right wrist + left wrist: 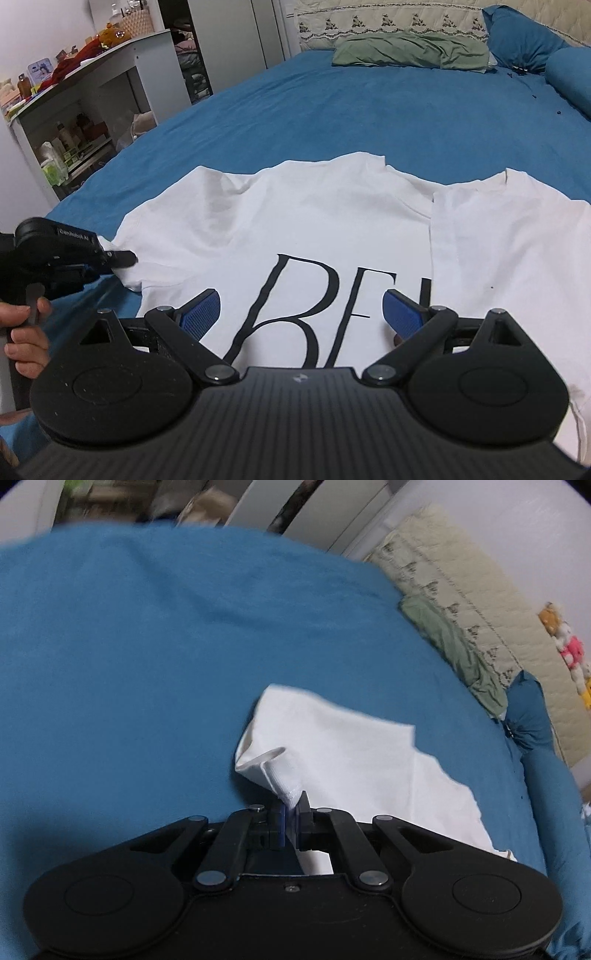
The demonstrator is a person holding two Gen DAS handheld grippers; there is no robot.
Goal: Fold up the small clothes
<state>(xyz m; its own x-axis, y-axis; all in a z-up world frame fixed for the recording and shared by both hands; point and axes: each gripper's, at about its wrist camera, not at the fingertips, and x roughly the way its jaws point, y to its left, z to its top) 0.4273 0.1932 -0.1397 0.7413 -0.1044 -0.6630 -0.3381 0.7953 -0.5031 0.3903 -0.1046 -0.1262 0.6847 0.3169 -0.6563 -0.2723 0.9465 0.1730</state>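
1. T-shirt [332, 221]: one, white, black lettering, spread flat near the bed's [332, 110] front edge.
2. Left gripper [291, 808]: jaws clamped on the sleeve cuff [284, 779].
3. Right gripper [301, 310]: jaws wide, empty, over the lettering.
4. One green cloth [410, 53] by the headboard.

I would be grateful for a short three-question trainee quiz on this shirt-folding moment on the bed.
1. True or false: the left gripper is shut on the sleeve of the white T-shirt.
2. Multiple choice: the right gripper is A) shut on the shirt's collar, B) open above the printed black letters, C) out of view.
3. Short answer: what lies at the far end of the blue bed sheet, in front of the cream headboard?

Key:
1. True; its pads pinch the ribbed cuff.
2. B; the blue pads stand wide apart with nothing between them.
3. A crumpled green cloth.
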